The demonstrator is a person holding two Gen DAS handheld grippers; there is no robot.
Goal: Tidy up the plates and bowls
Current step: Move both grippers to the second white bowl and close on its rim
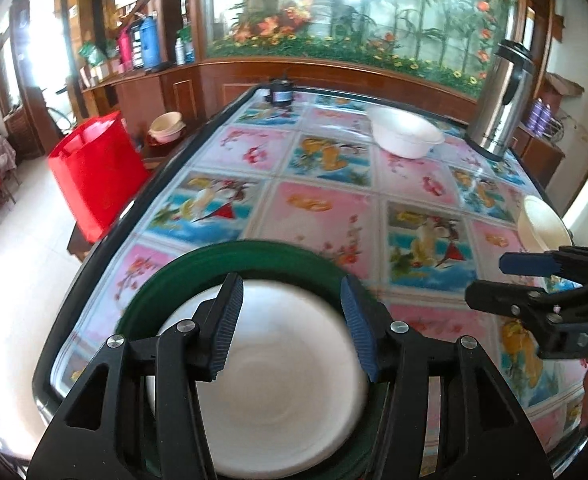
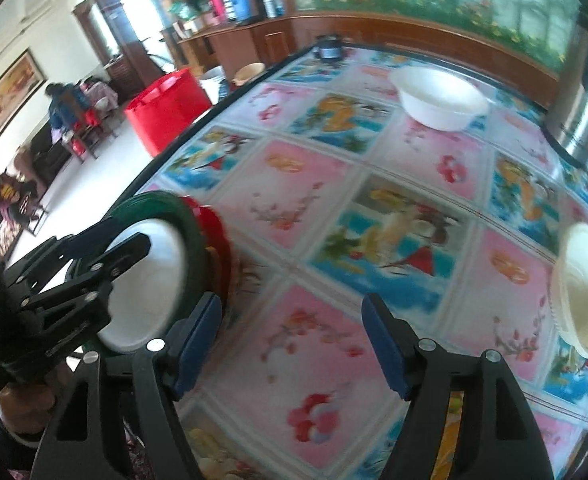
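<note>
Two grippers, left and right, jaws apart and empty, above the table near a steel flask.

White tiled floor, wooden cabinets, large planted glass tank, bright windows

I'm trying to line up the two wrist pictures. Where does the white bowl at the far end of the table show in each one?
Left wrist view: the white bowl sits upper right of centre, just left of the steel thermos.
Right wrist view: the same bowl is upper right, with the thermos at the right edge.
Shared landmark: the red bucket beside the table's left edge.
</note>
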